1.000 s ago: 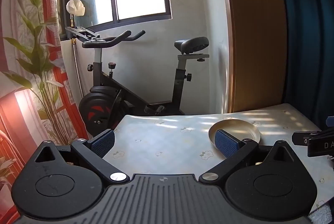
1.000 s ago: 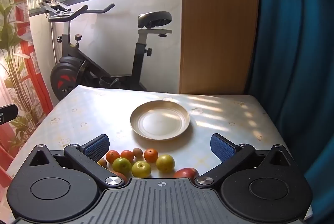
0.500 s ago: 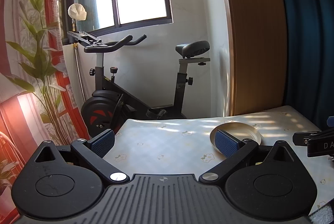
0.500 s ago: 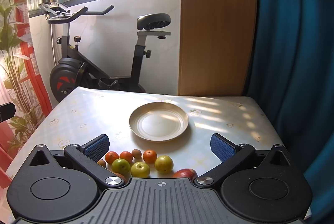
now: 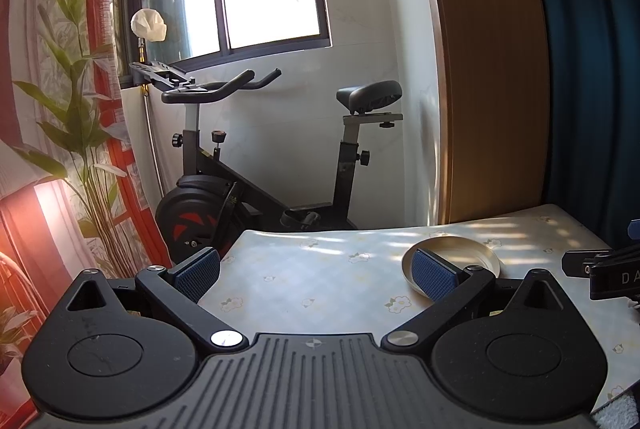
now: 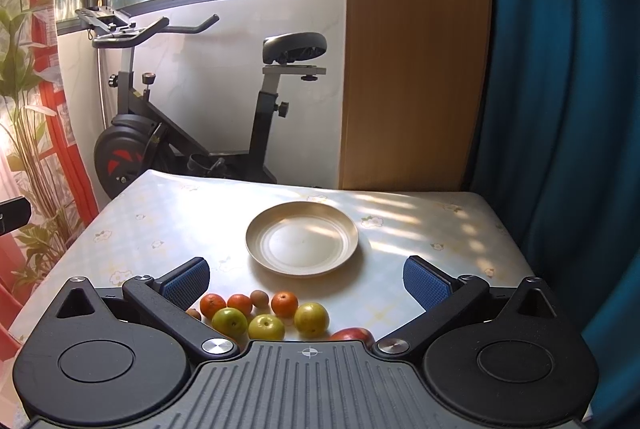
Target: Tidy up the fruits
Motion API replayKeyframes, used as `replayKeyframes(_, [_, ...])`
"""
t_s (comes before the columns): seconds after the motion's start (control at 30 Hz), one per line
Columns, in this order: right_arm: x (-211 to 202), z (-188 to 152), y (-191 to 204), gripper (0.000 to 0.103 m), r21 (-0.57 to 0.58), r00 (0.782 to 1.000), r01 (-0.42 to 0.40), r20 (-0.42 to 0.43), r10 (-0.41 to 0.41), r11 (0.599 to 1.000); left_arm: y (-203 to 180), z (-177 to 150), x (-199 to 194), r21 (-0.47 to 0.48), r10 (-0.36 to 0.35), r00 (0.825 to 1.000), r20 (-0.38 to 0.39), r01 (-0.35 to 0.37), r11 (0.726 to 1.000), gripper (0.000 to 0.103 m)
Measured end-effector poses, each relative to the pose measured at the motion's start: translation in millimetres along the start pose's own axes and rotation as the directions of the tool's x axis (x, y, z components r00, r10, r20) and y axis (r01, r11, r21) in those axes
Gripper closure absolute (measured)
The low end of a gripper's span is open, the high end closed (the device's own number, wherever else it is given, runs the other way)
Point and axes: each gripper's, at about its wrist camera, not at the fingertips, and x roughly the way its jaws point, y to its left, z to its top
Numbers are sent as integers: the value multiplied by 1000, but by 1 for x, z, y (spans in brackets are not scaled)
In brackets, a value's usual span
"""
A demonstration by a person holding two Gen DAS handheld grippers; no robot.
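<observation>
Since the plate [image 6: 302, 237] sits bare in the middle of the desk [image 6: 168, 225], it likely waits to receive the fruits [image 6: 264, 313] clustered just before it. Above them hangs the right claw [image 6: 306, 279], spread wide and empty; the left claw [image 5: 316, 271], equally wide, grips nothing.

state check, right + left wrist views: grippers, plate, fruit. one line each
left gripper: open, holding nothing, above the table.
right gripper: open, holding nothing, fruit just ahead of it.
plate: upright on the table, nothing on it.
oranges: three, loose on the table, not on the plate.
green-yellow fruits: three, on the table.
red fruit: on the table, partly hidden by the gripper body.
</observation>
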Motion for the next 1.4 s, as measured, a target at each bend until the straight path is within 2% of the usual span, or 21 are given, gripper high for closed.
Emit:
replayKeyframes(0.7, [-10, -4, 0, 0, -4, 999, 16, 37, -15, 1000, -2, -2, -8, 8, -2, 1000, 20, 2, 1000, 0])
replayKeyframes(1.4, [-11, -6, 0, 0, -5, 999, 17, 39, -17, 1000, -2, -1, -7, 6, -1, 1000, 17, 0, 1000, 0])
